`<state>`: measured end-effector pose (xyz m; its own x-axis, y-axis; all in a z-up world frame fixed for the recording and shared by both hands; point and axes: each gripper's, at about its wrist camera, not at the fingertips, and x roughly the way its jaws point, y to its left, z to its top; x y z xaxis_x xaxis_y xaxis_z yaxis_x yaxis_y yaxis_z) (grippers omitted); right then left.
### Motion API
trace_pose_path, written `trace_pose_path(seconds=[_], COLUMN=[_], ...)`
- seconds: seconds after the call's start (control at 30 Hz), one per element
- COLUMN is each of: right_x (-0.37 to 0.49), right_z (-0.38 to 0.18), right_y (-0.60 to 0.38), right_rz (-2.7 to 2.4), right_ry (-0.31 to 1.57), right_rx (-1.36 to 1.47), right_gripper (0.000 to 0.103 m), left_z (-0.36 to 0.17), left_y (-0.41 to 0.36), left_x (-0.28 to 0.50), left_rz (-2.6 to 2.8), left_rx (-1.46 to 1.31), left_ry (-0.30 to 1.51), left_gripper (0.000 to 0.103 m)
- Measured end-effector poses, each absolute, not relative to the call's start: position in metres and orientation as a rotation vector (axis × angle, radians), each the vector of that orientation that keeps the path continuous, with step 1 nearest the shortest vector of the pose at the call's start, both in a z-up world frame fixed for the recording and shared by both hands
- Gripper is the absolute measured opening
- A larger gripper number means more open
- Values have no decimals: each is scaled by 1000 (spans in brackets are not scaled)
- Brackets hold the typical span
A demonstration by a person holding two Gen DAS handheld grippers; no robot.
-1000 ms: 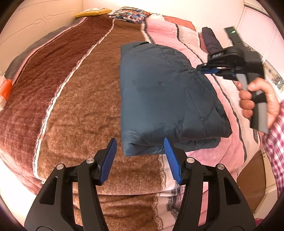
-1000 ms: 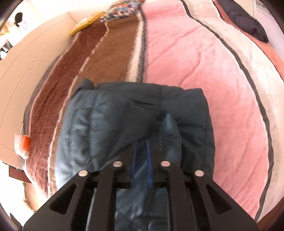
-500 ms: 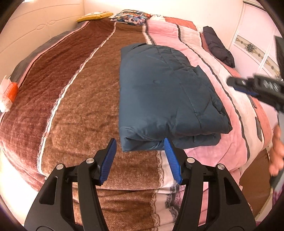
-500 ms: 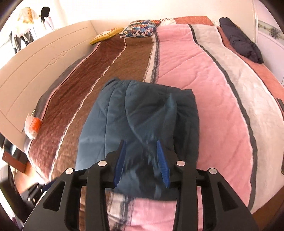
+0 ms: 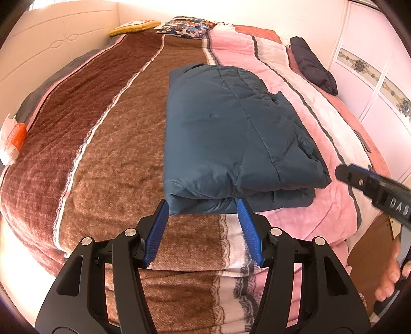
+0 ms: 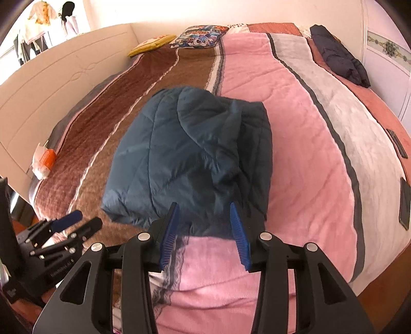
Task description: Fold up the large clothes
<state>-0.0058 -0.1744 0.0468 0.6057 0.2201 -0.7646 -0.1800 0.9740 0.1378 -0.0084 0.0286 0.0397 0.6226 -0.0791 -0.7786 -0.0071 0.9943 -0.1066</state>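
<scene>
Jacket (image 5: pixel 231 133), teal and quilted, lies folded in a thick bundle on the bed (image 5: pixel 108 144). Left gripper (image 5: pixel 203 205) hovers at the bundle's near edge, jaws released and apart, gripping nothing. Right gripper (image 6: pixel 203 208) likewise, jaws spread just short of the fabric. Beyond the jacket, only the right view shows clothes (image 6: pixel 41 15) hanging past the headboard (image 6: pixel 51 77).

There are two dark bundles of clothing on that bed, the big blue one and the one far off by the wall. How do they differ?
The teal quilted jacket is folded into a broad, flat rectangle; the dark navy garment lies as a narrower, lumpy roll. The jacket sits mid-bed, across the brown and pink stripes of the blanket, just beyond both open grippers; the navy one lies at the far edge near the wall. The jacket is lighter and bluer. Both look padded, and neither is being held.
</scene>
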Motion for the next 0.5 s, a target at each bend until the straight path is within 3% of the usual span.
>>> trace_pose_path(seconds=[0.5], right_x=[-28], right_z=[19], right_y=[-166], right_rz=[202], right_ry=[883], right_rx=[10], right_gripper=[41], left_z=[38], left_y=[24], left_x=[-13], left_rz=[-11], left_rx=[-101], left_ry=[890], left_gripper=[55])
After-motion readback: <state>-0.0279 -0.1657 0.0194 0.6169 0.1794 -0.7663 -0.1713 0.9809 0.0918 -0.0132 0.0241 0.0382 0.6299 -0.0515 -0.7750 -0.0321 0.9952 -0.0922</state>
